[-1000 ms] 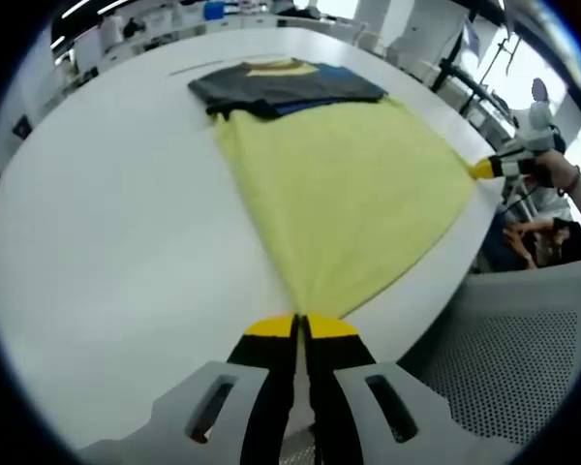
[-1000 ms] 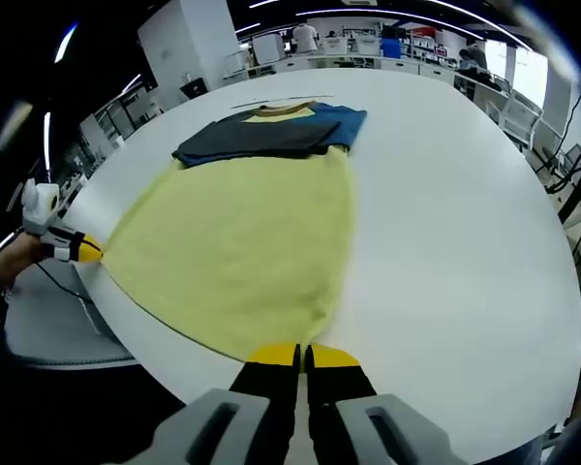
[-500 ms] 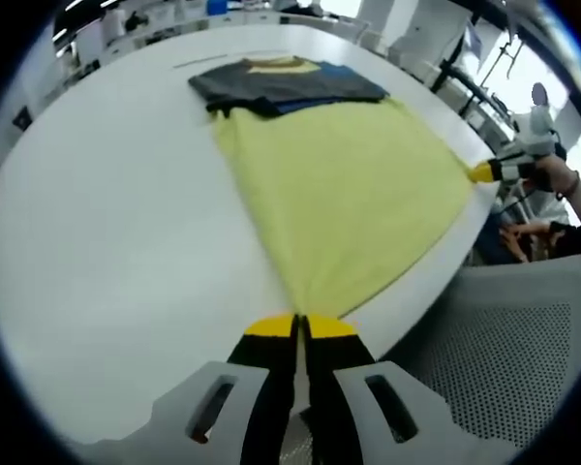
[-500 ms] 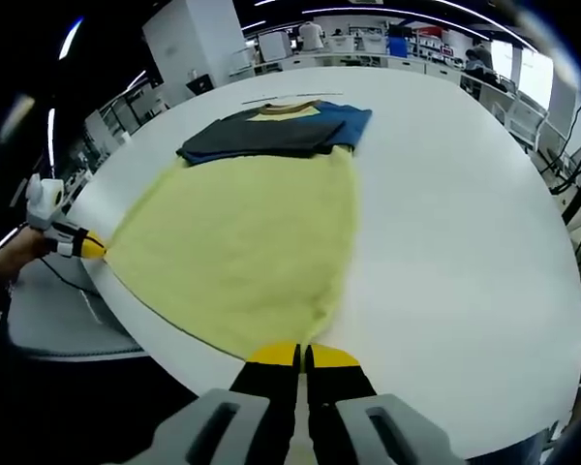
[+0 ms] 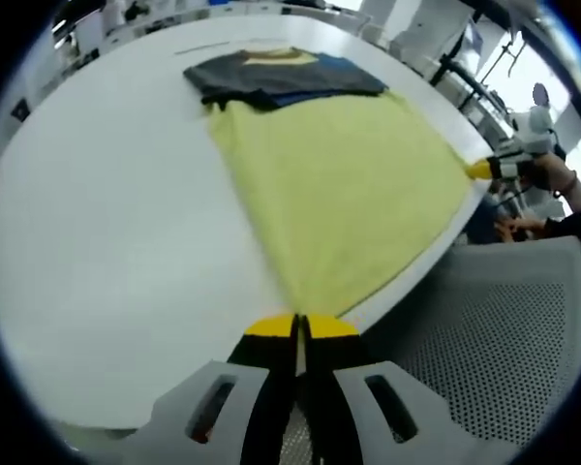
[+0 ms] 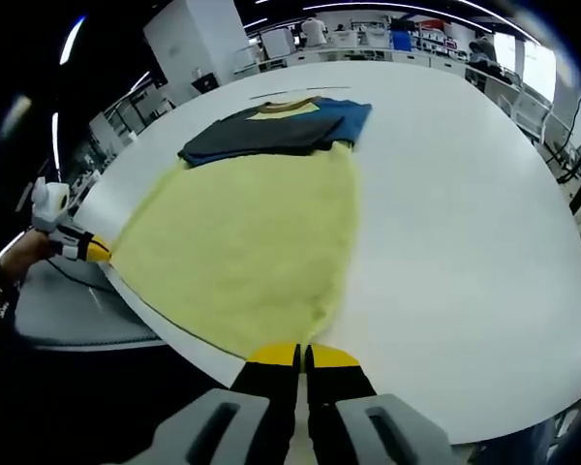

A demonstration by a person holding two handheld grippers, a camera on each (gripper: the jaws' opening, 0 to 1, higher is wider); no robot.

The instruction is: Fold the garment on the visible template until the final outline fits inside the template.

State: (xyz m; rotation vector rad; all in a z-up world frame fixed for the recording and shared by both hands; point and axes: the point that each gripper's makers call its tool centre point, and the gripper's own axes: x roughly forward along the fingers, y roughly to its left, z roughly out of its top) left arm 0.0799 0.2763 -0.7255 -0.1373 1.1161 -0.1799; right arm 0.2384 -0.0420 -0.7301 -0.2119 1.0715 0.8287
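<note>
We hold the left gripper (image 5: 298, 327) with its jaws pressed together on one corner of the yellow garment (image 5: 344, 184); the right gripper (image 6: 302, 356) pinches the other near corner the same way; the cloth lies stretched flat between them on the white table (image 6: 465, 213), its near edge at the table's edge; its far edge touches a folded dark and blue garment (image 6: 276, 131); a grey mesh chair (image 5: 504, 339) stands beside the table.
</note>
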